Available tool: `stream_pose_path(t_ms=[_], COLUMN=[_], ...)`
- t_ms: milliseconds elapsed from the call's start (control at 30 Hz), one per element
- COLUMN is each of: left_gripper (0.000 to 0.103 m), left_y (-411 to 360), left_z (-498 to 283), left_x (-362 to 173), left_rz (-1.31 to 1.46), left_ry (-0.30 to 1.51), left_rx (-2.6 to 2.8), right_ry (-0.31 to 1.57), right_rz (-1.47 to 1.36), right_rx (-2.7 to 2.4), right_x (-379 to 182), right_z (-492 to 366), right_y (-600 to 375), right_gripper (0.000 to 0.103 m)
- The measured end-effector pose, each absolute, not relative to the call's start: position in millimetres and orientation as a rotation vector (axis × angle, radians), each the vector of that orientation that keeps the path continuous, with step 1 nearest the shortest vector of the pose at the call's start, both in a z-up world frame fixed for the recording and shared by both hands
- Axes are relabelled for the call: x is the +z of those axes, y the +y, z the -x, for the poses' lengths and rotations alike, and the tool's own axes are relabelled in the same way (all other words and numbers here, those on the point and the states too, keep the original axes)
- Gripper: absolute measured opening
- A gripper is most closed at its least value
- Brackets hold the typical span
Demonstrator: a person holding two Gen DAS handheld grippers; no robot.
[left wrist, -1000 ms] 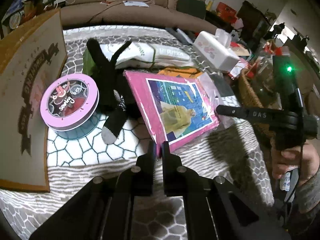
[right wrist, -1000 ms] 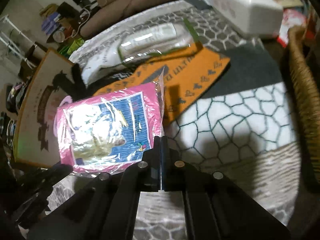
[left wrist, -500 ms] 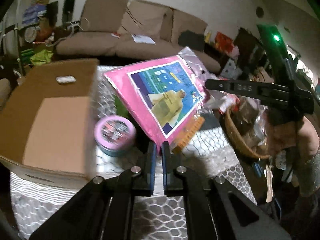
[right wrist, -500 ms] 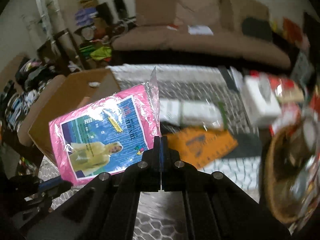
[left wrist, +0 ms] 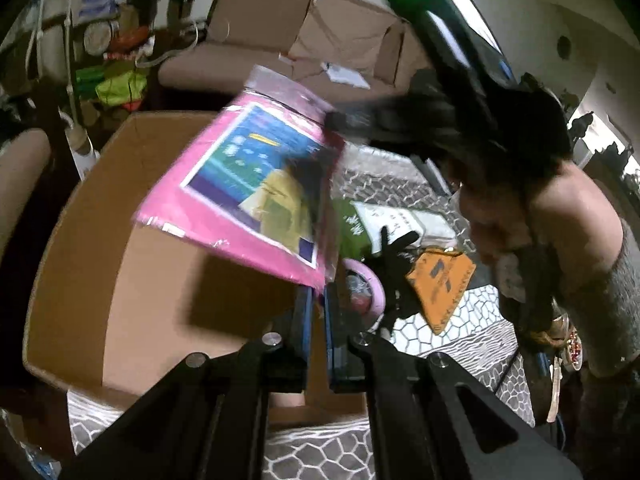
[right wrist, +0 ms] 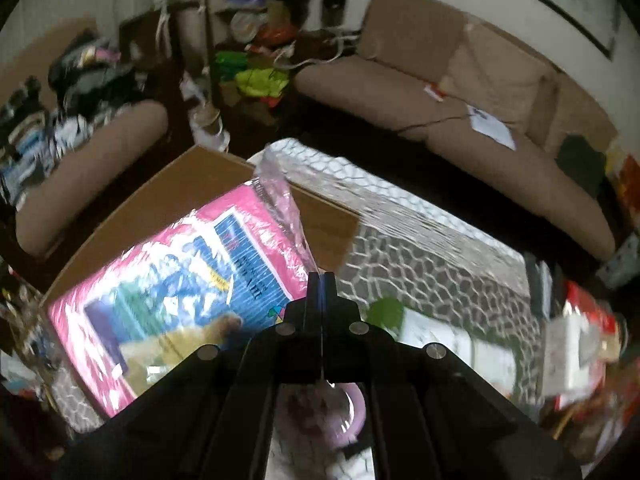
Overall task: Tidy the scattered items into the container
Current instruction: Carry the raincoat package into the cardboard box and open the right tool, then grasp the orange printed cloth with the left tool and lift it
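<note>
Left gripper (left wrist: 316, 294) is pinching the lower corner of the pink packet (left wrist: 240, 188), jaws clamped on the plastic edge; right gripper (right wrist: 319, 280) is biting the clear flap at the packet's far corner, jaws pressed together on it. Both are carrying the packet in the air, tilted, over the open cardboard box (left wrist: 132, 280), which is sitting on the grey patterned cloth (left wrist: 472, 344). 1 item in transit; others are waiting on the cloth: a pink round tin (left wrist: 366, 286), an orange pouch (left wrist: 442, 284), a black sock (left wrist: 394, 264), a green-and-white bag (left wrist: 376, 222). Risks, as I judge them: each grip is only on thin film at a corner, so the slick wrap could slide out, or the flap could tear if the 2 hands pull apart; releasing 1 side before the other would swing the packet and could land it on the box rim or the tin instead of inside. Writing: the packet's blue panel is showing a figure in a yellow raincoat and lines of print, all too blurred to read; the orange pouch's dark marks are likewise unreadable.
</note>
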State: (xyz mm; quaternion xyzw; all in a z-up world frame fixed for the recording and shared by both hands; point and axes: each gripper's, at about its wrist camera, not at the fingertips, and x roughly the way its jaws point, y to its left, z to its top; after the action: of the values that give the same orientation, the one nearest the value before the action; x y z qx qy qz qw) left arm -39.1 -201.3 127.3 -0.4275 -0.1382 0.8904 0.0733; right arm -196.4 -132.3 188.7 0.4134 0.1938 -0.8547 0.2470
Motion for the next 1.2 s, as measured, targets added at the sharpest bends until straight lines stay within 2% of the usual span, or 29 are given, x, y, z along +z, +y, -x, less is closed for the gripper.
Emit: stream_pose_path(t_ms=[333, 367, 400, 433, 500, 667, 767, 833, 900, 933, 1000, 1200], left_gripper=[0.006, 0.007, 0.007, 0.007, 0.007, 0.007, 0.008, 0.019, 0.055, 0.067, 0.072, 0.072], left_y=[-205, -204, -204, -205, -208, -224, -219, -208, -199, -190, -175, -111], left_z=[107, 108, 107, 107, 104, 100, 83, 69, 55, 44, 30, 7], left_x=[69, 68, 68, 68, 70, 80, 94, 103, 109, 115, 123, 125], left_rz=[1.551, 1.549, 1.549, 1.546, 1.546, 1.53, 1.459, 1.39, 1.305, 1.239, 1.175, 1.079], left_ry=[-0.385, -0.381, -0.38, -0.38, -0.372, -0.334, -0.252, -0.209, -0.215, -0.224, -0.224, -0.227], left_rx=[2.493, 2.484, 2.48, 2.479, 2.493, 2.569, 2.641, 2.672, 2.68, 2.69, 2.695, 2.6], right_ry=[0.768, 0.796, 0.813, 0.815, 0.776, 0.627, 0.526, 0.451, 0.409, 0.391, 0.359, 0.273], right_rz=[-1.247, -1.253, -1.246, -1.219, -1.17, -1.105, -1.064, -1.057, -1.055, -1.056, -1.069, -1.158], right_rx=[-2.276, -2.276, -2.285, -2.308, -2.339, -2.352, -2.361, -2.358, -2.374, -2.385, -2.416, -2.517], right_x=[90, 83, 79, 78, 81, 109, 133, 147, 156, 160, 166, 168], right_z=[254, 257, 259, 260, 260, 249, 240, 231, 223, 218, 207, 166], right_y=[-190, -190, -191, -191, -188, -166, -133, -101, -70, -50, -9, 114], right_gripper=[0.003, 0.005, 0.012, 0.026, 0.045, 0.046, 0.046, 0.046, 0.046, 0.046, 0.046, 0.051])
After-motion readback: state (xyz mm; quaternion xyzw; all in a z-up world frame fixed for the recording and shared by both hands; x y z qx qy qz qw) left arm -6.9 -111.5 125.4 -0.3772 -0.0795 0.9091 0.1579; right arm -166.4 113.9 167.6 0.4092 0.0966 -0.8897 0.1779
